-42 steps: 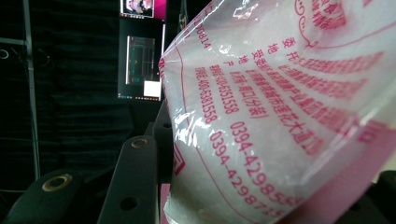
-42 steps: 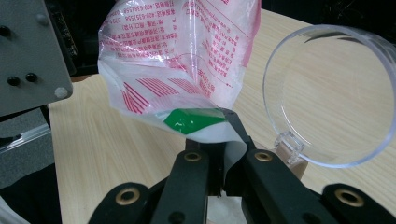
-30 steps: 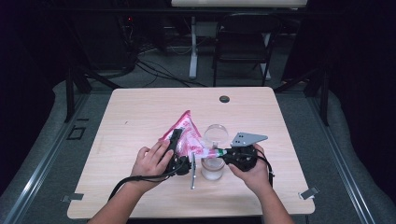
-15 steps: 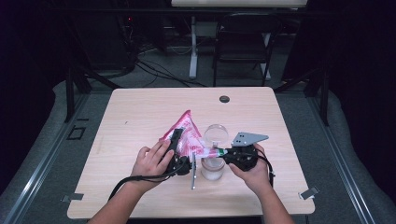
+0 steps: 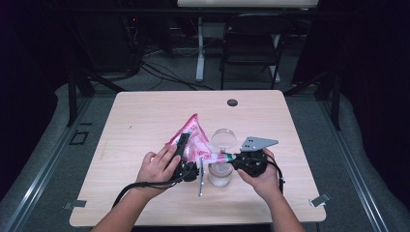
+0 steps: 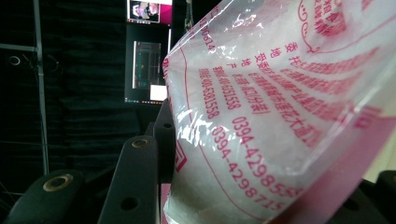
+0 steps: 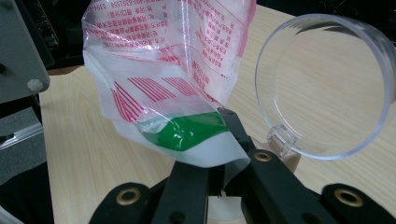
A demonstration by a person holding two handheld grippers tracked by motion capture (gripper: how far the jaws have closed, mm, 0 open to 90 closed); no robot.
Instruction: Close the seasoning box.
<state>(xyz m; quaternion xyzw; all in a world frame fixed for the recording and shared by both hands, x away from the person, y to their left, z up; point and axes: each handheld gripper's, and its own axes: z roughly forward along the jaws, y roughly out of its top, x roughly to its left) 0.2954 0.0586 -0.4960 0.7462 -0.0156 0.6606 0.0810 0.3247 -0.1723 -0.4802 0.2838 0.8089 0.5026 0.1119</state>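
Observation:
A clear plastic bag with pink print holds white grains and is lifted over the table's middle. My left gripper is shut on its lower part; in the left gripper view the bag sits between the black jaws of that gripper. My right gripper is shut on the bag's green-marked corner, just above a clear jar. The jar's round hinged lid stands open, upright beside that corner. The right gripper pinches the bag's edge.
A thin metal utensil lies on the wooden table left of the jar. A small black disc sits near the far edge. A chair and cables stand on the floor beyond the table.

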